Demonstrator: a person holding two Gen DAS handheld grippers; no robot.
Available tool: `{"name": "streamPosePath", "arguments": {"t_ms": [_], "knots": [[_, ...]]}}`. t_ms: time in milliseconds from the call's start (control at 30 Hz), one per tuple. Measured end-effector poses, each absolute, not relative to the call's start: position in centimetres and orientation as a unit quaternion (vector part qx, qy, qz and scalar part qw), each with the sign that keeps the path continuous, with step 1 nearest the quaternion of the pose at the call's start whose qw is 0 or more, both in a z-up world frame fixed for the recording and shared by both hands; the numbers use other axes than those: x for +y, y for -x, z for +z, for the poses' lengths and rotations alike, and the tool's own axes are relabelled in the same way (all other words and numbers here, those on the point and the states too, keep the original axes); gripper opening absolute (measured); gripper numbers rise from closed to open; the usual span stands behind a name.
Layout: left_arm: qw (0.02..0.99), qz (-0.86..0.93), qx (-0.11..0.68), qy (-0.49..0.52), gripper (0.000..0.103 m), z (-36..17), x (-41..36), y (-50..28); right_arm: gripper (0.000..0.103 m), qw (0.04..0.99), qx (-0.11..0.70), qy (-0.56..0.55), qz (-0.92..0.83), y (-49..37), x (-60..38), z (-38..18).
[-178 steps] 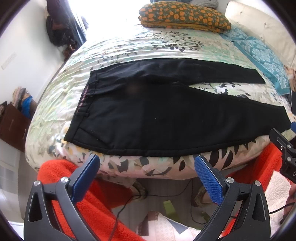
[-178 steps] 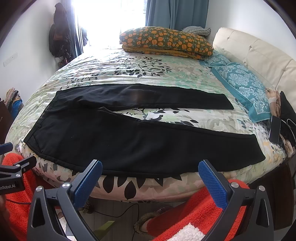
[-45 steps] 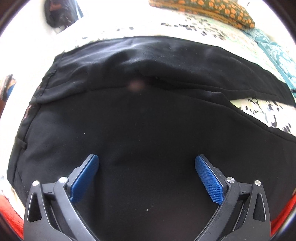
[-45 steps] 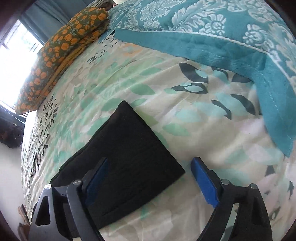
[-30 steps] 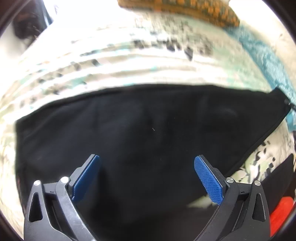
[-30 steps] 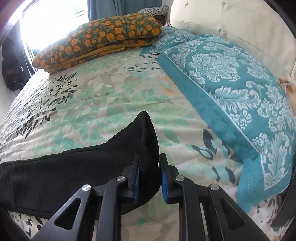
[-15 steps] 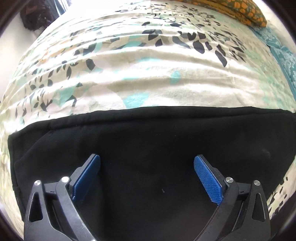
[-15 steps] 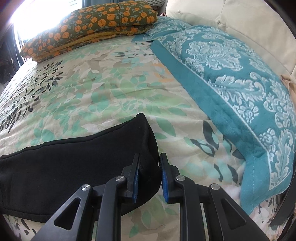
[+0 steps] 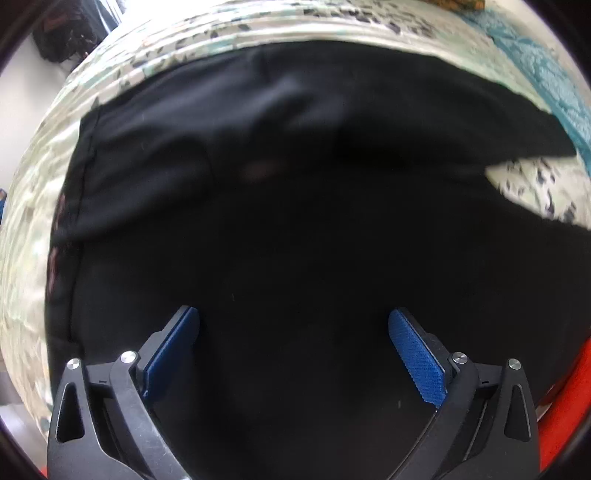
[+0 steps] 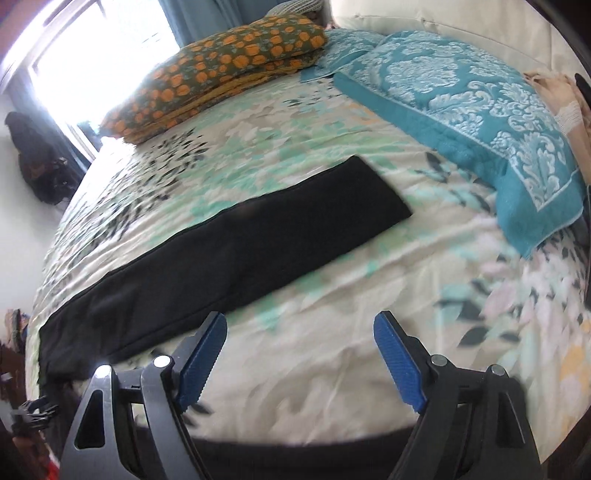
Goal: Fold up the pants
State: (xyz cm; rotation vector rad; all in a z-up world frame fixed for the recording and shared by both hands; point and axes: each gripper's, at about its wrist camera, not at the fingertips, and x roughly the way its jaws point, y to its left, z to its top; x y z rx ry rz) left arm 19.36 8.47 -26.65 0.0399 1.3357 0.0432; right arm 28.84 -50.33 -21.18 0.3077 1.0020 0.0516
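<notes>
Black pants (image 9: 295, 184) fill the left wrist view, spread flat on the floral bedspread (image 9: 33, 192) with the waistband at the left. My left gripper (image 9: 293, 312) hovers just above the dark cloth, open, its blue pads (image 9: 413, 350) holding nothing. In the right wrist view one straight leg of the pants (image 10: 240, 240) lies across the bedspread (image 10: 332, 362), its hem toward the teal pillow. My right gripper (image 10: 300, 316) sits behind that leg over bare bedspread; its jaws are opening and nothing is between them.
A teal patterned pillow (image 10: 480, 122) lies at the right and an orange-spotted pillow (image 10: 221, 66) at the far end by the window. A cream headboard (image 10: 443, 22) runs behind them. Red cloth (image 9: 569, 398) shows at the bed's near edge.
My right gripper was shut on the hem of the leg; it has let go, opened wide and pulled back. My left gripper has drawn back from the far edge over the pants.
</notes>
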Motion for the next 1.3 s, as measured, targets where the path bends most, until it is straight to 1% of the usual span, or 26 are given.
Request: {"name": "streamPosePath", "arguments": {"t_ms": [33, 167, 233, 333, 367, 433, 467, 533, 600, 667, 733, 767, 800, 867, 967, 1033, 1100, 1233, 1300], "knots": [[0.792, 0.020, 0.609, -0.030, 0.103, -26.4, 7.9, -18.2, 0.082, 0.862, 0.483, -0.145, 0.049, -27.3, -48.1, -20.8], [0.779, -0.011, 0.626, -0.030, 0.103, -26.2, 6.8, -14.6, 0.088, 0.841, 0.508, -0.129, 0.134, -20.7, -39.6, -20.8], [0.780, -0.016, 0.624, -0.045, 0.103, -26.2, 6.4, -13.1, 0.089, 0.827, 0.527, -0.111, 0.160, -17.8, -35.6, -22.4], [0.783, -0.018, 0.621, -0.037, 0.102, -25.7, 6.5, -11.6, 0.089, 0.794, 0.571, -0.101, 0.181, -14.6, -31.0, -26.3], [0.787, -0.016, 0.616, -0.029, 0.102, -25.4, 6.6, -11.1, 0.090, 0.781, 0.592, -0.085, 0.181, -13.9, -29.8, -27.7], [0.806, -0.013, 0.591, 0.006, 0.102, -24.1, 7.4, -10.3, 0.089, 0.797, 0.582, -0.009, 0.162, -12.8, -27.5, -27.4], [0.816, -0.006, 0.577, 0.027, 0.102, -23.5, 8.0, -9.9, 0.089, 0.807, 0.568, 0.002, 0.165, -12.4, -27.0, -26.5], [0.828, 0.015, 0.557, 0.067, 0.102, -22.9, 9.4, -9.5, 0.089, 0.821, 0.542, -0.022, 0.180, -11.8, -26.8, -24.8], [0.824, 0.027, 0.559, 0.091, 0.102, -23.5, 10.6, -9.4, 0.089, 0.826, 0.533, -0.028, 0.178, -11.5, -26.3, -24.4], [0.820, 0.039, 0.568, 0.061, 0.102, -24.6, 10.7, -9.3, 0.089, 0.831, 0.531, -0.011, 0.163, -11.3, -25.5, -25.2], [0.826, 0.033, 0.563, 0.006, 0.102, -24.7, 9.7, -8.7, 0.089, 0.813, 0.562, -0.003, 0.153, -11.2, -24.7, -27.2], [0.827, 0.032, 0.562, -0.008, 0.102, -24.6, 9.2, -8.3, 0.090, 0.799, 0.582, -0.003, 0.149, -11.5, -24.6, -28.0], [0.827, 0.028, 0.561, -0.010, 0.102, -24.4, 9.0, -8.0, 0.092, 0.799, 0.584, 0.008, 0.144, -11.1, -24.4, -28.5], [0.836, 0.026, 0.547, 0.016, 0.102, -23.4, 9.6, -7.9, 0.096, 0.804, 0.576, 0.030, 0.144, -10.5, -23.8, -28.1], [0.851, 0.045, 0.519, 0.069, 0.102, -22.3, 12.5, -7.5, 0.096, 0.805, 0.575, 0.037, 0.142, -9.6, -23.8, -28.0], [0.847, 0.055, 0.519, 0.094, 0.102, -22.5, 14.2, -7.7, 0.096, 0.811, 0.567, 0.036, 0.140, -8.8, -23.9, -27.5], [0.845, 0.065, 0.522, 0.097, 0.102, -23.2, 14.7, -7.4, 0.096, 0.818, 0.554, 0.035, 0.148, -7.9, -23.9, -26.9], [0.841, 0.083, 0.534, 0.033, 0.102, -24.8, 14.3, -8.5, 0.096, 0.817, 0.562, -0.017, 0.130, -9.3, -26.4, -27.2], [0.840, 0.087, 0.535, 0.030, 0.102, -24.9, 14.0, -8.7, 0.096, 0.819, 0.558, -0.069, 0.113, -10.0, -29.4, -27.1]]}}
